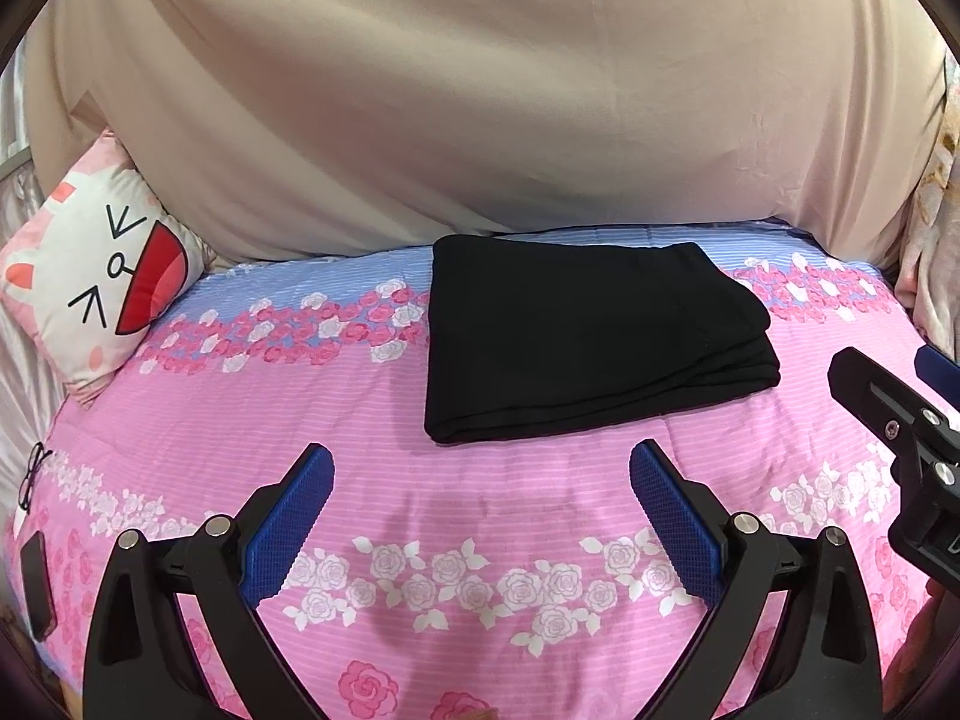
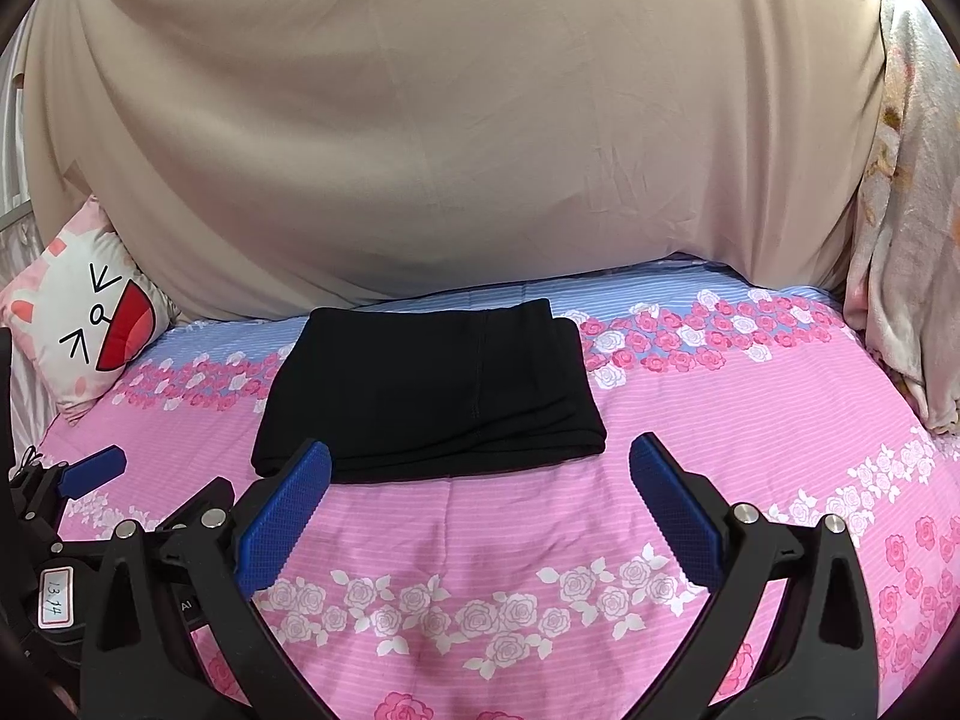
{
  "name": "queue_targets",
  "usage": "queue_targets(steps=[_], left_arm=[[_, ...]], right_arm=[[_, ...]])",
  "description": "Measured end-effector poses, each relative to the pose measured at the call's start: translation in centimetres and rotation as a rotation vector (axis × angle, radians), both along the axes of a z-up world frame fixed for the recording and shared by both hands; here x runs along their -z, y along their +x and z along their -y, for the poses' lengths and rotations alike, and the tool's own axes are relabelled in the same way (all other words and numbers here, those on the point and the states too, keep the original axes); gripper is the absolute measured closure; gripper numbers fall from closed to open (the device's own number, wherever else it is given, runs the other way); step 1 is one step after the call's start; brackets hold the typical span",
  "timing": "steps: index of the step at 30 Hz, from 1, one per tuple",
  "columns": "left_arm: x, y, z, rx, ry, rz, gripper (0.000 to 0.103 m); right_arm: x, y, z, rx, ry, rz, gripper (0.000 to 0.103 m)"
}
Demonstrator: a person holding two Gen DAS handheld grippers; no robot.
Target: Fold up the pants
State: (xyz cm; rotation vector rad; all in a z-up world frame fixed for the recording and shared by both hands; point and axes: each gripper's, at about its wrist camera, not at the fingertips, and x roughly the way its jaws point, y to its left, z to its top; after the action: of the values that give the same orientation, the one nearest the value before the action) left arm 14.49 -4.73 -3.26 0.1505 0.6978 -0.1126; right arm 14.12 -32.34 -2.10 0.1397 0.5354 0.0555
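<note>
While both claws gape wide and empty, the folded black pants [image 1: 591,336] lie just beyond them.

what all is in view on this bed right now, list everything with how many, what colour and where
pants: one, black, folded into a flat rectangle, middle of the bed toward the far side
bedspread: one, pink and blue with rose bands, covering the bed
cat-face cushion: one, white and pink with a red mouth, far left
beige sheet: one, hanging behind the bed
floral blanket: one, pale with orange flowers, far right
glasses: one pair, dark-framed, left edge
left gripper: one, black with blue pads, open, near the pants, holding nothing
right gripper: one, black with blue pads, open, holding nothing
</note>
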Motion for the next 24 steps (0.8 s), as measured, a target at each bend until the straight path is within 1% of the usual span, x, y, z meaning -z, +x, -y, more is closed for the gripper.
queue_targets(steps=[11, 15, 18, 21, 23, 24], left_arm=[[0.16, 0.37, 0.00, -0.008, 0.005, -0.005, 0.005], [0.39, 0.76, -0.21, 0.000, -0.018, -0.026, 0.005], [0.44, 0.66, -0.19, -0.006, -0.016, -0.002, 0.005], [0.38, 0.60, -0.37, -0.018, -0.035, 0.026, 0.005], [0.34, 0.76, -0.13, 0.011, -0.031, 0.026, 0.005], [0.34, 0.80, 0.14, 0.023, -0.014, 0.030, 0.005]], right_arm=[[0.17, 0.11, 0.24, -0.001, -0.001, -0.002, 0.005], [0.16, 0.12, 0.29, -0.001, -0.001, -0.001, 0.005], [0.26, 0.20, 0.46, 0.000, 0.000, -0.004, 0.005], [0.38, 0.31, 0.61, -0.002, -0.001, -0.006, 0.005], [0.53, 0.40, 0.70, -0.003, -0.002, -0.010, 0.005], [0.57, 0.46, 0.72, -0.004, -0.002, -0.011, 0.005]])
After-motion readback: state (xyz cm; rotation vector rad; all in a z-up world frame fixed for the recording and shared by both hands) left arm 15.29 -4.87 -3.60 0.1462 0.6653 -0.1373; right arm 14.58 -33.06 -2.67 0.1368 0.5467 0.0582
